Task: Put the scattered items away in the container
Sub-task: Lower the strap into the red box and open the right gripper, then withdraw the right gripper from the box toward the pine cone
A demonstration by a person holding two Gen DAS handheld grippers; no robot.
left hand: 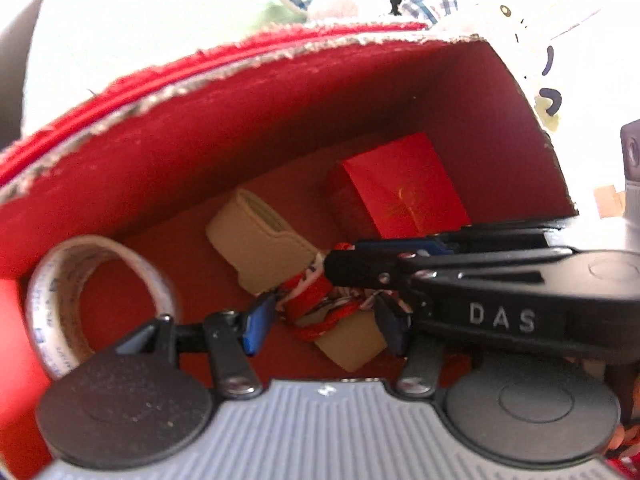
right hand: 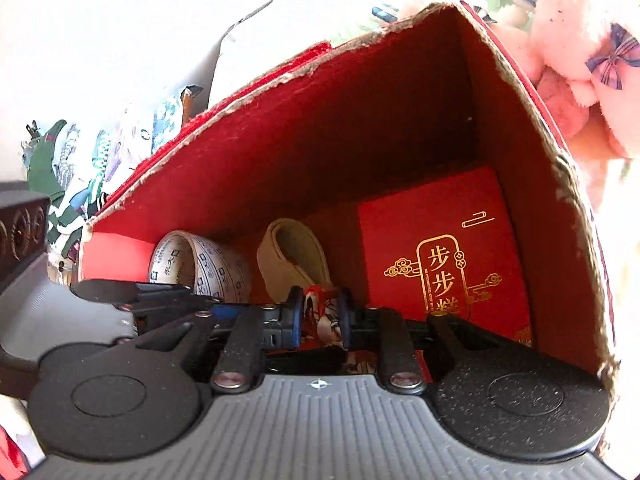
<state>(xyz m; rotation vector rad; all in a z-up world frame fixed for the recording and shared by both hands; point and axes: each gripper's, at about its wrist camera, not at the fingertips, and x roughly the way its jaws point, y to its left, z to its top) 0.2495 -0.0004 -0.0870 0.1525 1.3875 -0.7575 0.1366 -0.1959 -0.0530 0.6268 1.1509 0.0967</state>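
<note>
While both tongs work inside red box [right hand: 328,128], right tongs [right hand: 320,316] pinching patterned bundle [right hand: 320,312], left tongs [left hand: 320,316] spread around it.

**Two wrist cameras, one red box**

The left wrist fisheye looks steeply down into the red cardboard box [left hand: 280,128], close above its floor, with the tape roll [left hand: 100,300] at 9 o'clock. The right wrist fisheye peers in lower and nearer, facing the far corner. Both share the tape roll [right hand: 200,268], beige strap [left hand: 260,240] [right hand: 292,260] and red gift box [left hand: 400,188] [right hand: 440,256].
</note>
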